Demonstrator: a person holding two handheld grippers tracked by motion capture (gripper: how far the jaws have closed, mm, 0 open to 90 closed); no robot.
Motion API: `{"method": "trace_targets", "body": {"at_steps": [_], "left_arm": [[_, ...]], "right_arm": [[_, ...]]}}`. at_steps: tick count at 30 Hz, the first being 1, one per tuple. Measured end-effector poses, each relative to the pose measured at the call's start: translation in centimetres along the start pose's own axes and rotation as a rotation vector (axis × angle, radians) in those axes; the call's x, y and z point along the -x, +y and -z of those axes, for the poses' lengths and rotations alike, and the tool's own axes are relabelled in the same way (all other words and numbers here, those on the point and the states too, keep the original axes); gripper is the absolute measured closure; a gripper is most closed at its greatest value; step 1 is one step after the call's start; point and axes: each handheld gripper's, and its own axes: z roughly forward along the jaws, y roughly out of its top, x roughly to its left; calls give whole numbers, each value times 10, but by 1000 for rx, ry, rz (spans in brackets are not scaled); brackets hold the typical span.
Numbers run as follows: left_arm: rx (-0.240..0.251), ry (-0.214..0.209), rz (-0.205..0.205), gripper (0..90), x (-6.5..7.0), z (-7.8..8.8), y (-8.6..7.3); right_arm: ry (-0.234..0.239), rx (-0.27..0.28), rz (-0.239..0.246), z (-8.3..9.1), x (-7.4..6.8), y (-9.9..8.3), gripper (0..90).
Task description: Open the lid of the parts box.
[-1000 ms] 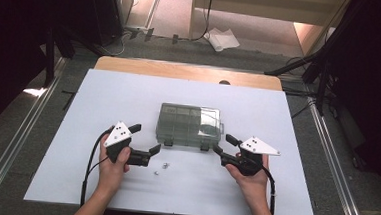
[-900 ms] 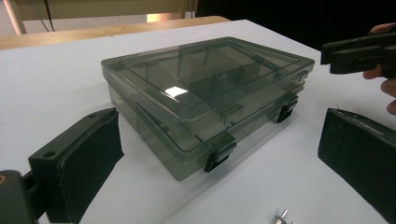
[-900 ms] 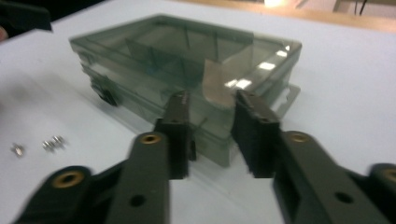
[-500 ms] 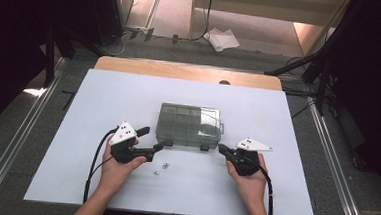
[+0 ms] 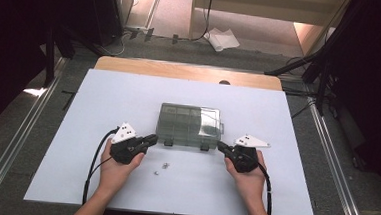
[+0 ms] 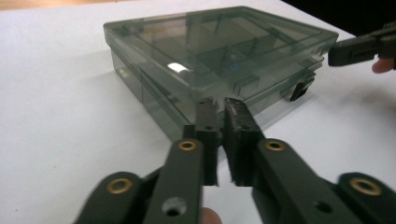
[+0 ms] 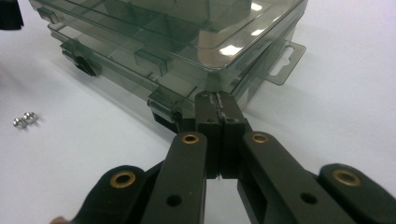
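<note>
A smoky clear compartment box lies closed in the middle of the white board. My left gripper points at its front left corner. In the left gripper view the jaws have just been closing and stand almost together, just short of the box, with nothing between them. My right gripper points at the front right corner. Its jaws are shut, with their tips against the seam under the box lid, beside a latch.
Two small metal nuts lie loose on the white board in front of the box, between my hands; the nuts also show in the right gripper view. A hang tab sticks out from the box's side. A wooden table edge runs behind the board.
Both grippers had their jaws spread open a second ago; both pairs have since closed. The hands stay at the box's two front corners.
</note>
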Motion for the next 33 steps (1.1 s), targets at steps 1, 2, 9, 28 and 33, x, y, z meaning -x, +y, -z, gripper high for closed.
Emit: {"method": "trace_targets", "body": {"at_steps": [1, 2, 9, 28, 33], "left_arm": [[-9, 2, -1, 895, 0, -1, -1], [-18, -3, -1, 895, 0, -1, -1], [-62, 21, 12, 896, -5, -7, -2], [-18, 41, 21, 888, -10, -10, 17], [-3, 45, 10, 886, -10, -10, 22]], "right_arm": [[4, 6, -2, 0, 0, 1, 900], [4, 6, -2, 0, 0, 1, 900], [3, 16, -2, 2, 0, 5, 900], [7, 36, 6, 7, 4, 16, 900], [11, 45, 8, 8, 5, 19, 900]]}}
